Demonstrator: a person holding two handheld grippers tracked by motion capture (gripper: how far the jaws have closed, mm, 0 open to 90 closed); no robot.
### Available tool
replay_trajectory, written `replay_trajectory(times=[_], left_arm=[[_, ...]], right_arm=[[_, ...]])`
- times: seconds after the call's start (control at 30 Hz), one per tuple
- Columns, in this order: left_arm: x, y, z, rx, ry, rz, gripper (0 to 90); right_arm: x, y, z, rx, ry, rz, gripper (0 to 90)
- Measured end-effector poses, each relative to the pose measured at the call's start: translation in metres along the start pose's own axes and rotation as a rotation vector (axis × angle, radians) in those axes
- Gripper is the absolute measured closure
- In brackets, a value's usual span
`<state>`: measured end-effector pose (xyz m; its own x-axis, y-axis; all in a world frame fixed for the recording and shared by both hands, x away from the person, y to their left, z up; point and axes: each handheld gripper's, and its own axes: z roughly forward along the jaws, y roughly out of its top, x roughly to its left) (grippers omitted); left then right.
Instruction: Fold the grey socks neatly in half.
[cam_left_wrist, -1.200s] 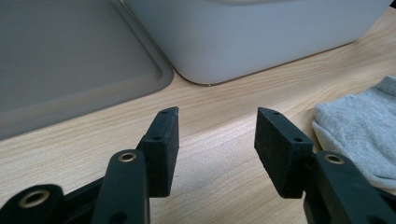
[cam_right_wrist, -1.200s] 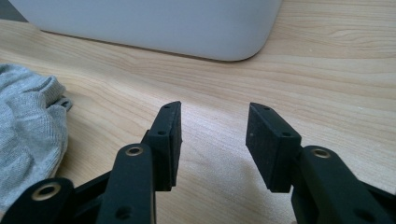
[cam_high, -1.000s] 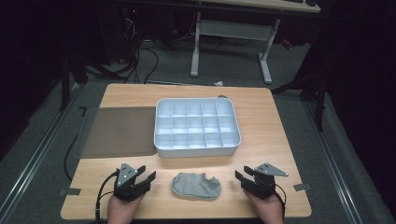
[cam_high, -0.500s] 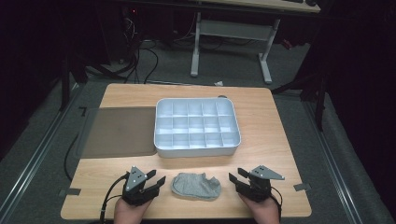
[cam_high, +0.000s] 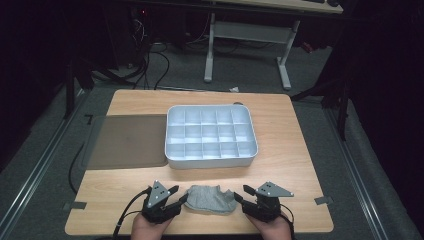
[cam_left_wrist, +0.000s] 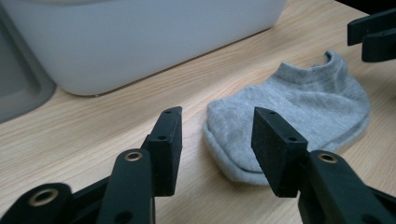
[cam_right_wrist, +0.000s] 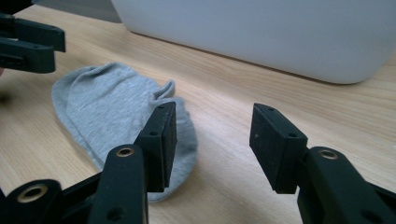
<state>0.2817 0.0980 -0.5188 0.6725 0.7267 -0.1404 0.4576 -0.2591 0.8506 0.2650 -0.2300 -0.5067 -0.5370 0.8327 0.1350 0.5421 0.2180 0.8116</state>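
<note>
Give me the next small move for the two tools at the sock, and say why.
Probably ease both tools inward until each straddles an end of the grey sock, then close. The left tool and right tool flank it with jaws open, and in each gripper view the sock's edge lies mostly off to one side of the gap, not yet between the jaws. The sock lies flat on the wooden table.

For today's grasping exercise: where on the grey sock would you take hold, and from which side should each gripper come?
Grip the grey sock at its two ends. It lies flat and limp between the open grippers, so the left gripper should probably come in low onto the rounded toe edge and the right gripper onto the cuff end, where the raised rim gives the fingers something to pinch.
</note>
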Motion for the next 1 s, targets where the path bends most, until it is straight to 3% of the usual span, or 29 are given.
replay_trajectory(times=[0.2, 0.43, 0.67, 1.0], left_arm=[[-0.008, 0.001, 0.011, 0.032, 0.003, 0.034, 54.9], [-0.017, -0.002, 0.019, 0.088, 0.046, 0.097, 58.4], [-0.025, -0.005, 0.020, 0.124, 0.091, 0.167, 59.6], [-0.038, -0.013, 0.013, 0.146, 0.172, 0.254, 60.4]], right_arm=[[0.006, -0.001, 0.005, 0.021, 0.018, -0.009, 52.1], [0.011, -0.004, 0.013, 0.075, 0.046, -0.005, 55.1], [0.016, -0.009, 0.022, 0.136, 0.055, -0.011, 58.9], [0.016, -0.013, 0.023, 0.154, 0.072, 0.005, 64.9]])
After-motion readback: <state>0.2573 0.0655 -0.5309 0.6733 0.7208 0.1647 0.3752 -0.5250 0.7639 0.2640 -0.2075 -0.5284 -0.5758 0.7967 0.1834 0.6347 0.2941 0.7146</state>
